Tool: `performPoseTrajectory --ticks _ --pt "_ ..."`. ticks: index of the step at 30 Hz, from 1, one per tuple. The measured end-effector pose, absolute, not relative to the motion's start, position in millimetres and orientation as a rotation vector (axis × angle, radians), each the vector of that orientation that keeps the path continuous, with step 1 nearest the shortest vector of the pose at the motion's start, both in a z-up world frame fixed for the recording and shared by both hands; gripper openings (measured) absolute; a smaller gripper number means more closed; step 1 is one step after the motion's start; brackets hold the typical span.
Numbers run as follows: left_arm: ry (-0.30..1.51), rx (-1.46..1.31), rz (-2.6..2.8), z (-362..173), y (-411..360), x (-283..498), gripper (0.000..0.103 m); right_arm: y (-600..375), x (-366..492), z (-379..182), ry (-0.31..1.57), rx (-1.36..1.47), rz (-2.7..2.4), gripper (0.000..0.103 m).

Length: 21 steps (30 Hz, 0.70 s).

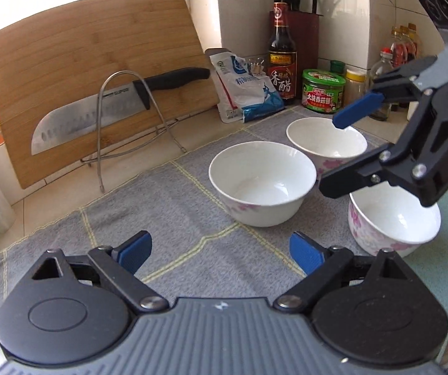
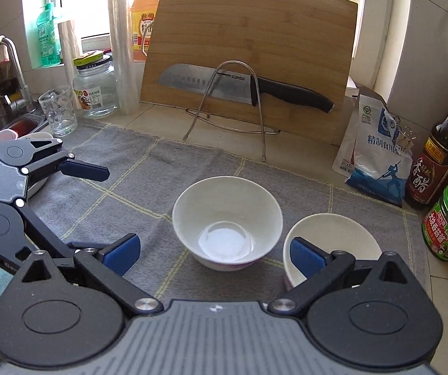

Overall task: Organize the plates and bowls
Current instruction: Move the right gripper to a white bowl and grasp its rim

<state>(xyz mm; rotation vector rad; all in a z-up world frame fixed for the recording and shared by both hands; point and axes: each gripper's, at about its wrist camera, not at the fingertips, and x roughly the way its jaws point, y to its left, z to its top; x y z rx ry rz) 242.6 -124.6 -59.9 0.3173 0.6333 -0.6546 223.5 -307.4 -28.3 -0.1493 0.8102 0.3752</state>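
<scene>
Three white bowls with pink flowers sit on the grey mat (image 1: 173, 206) in front of me. My left gripper (image 1: 220, 254) hovers low over bare mat, fingers spread wide, nothing between them. Just past it the middle bowl (image 1: 263, 182) stands upright; the near-right bowl (image 1: 392, 222) is beside it, partly under my right gripper (image 1: 333, 153), whose jaws are also wide apart and empty, upper blue pad above the far bowl (image 1: 327, 142). From the right wrist view my right gripper (image 2: 214, 254) frames one bowl (image 2: 227, 222) ahead, and a second bowl (image 2: 330, 243) sits just behind the right finger; can't tell if they touch. My left gripper (image 2: 83, 206) shows at left, open. Farther back: cutting board (image 1: 98, 72) leaning in a wire rack (image 1: 123, 125) with a knife (image 1: 114, 106), salt bag (image 1: 249, 90), vinegar bottle (image 1: 281, 53), green-lidded jar (image 1: 322, 90), knife block (image 1: 302, 31).
</scene>
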Motion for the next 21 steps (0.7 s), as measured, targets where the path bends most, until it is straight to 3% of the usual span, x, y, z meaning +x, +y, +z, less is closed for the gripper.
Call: performPoseTrajectory --ticks 11,21 --pt "0.637 0.329 -0.673 -77.9 -164.8 260.2 0.094 -329.2 289.6 -53.0 0.901 -0.077 0.493 0.102" --pt "0.646 0.333 -0.758 -81.4 -176.3 267.6 0.085 -326.4 313.8 -63.4 0.959 -0.08 0.537 0.093"
